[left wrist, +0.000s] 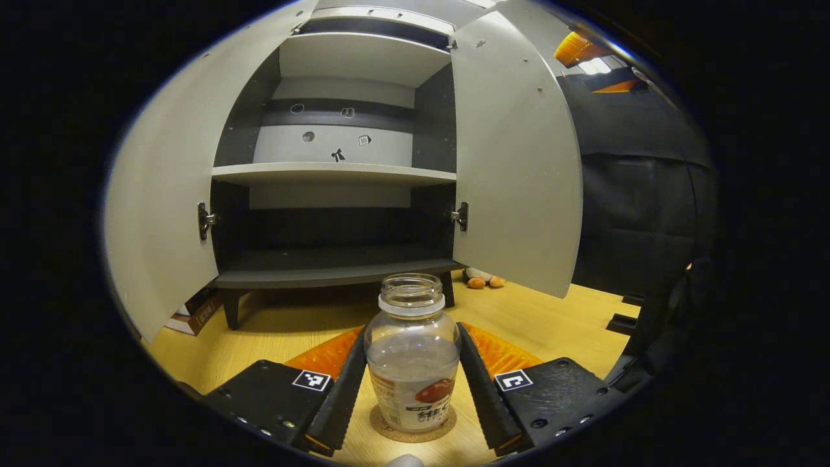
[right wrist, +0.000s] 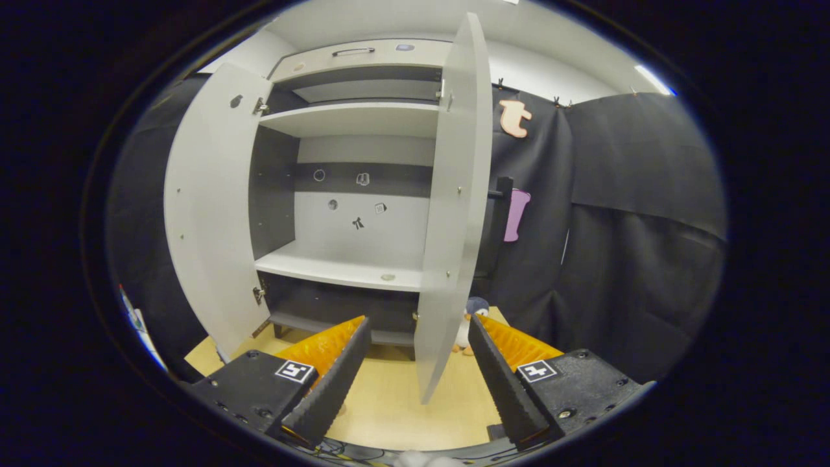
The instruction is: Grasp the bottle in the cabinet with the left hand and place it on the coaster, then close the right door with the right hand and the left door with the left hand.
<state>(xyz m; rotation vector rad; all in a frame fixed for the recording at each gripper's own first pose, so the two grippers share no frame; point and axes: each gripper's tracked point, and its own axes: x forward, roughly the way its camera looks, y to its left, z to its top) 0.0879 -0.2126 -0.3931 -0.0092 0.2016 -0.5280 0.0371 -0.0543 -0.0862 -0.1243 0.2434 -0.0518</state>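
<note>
Left gripper (left wrist: 412, 389) has its fingers on either side of the bottle (left wrist: 412, 363), looks like touching it, though I can't tell if they're actually squeezing. Bottle's upright on the coaster (left wrist: 413, 429), on the wooden table (left wrist: 545, 318) near the cabinet (left wrist: 334, 175). Right gripper (right wrist: 418, 383) is spread wide, holding nothing, facing the right door (right wrist: 454, 214) edge-on. Left door (right wrist: 211, 214) open too.
</note>
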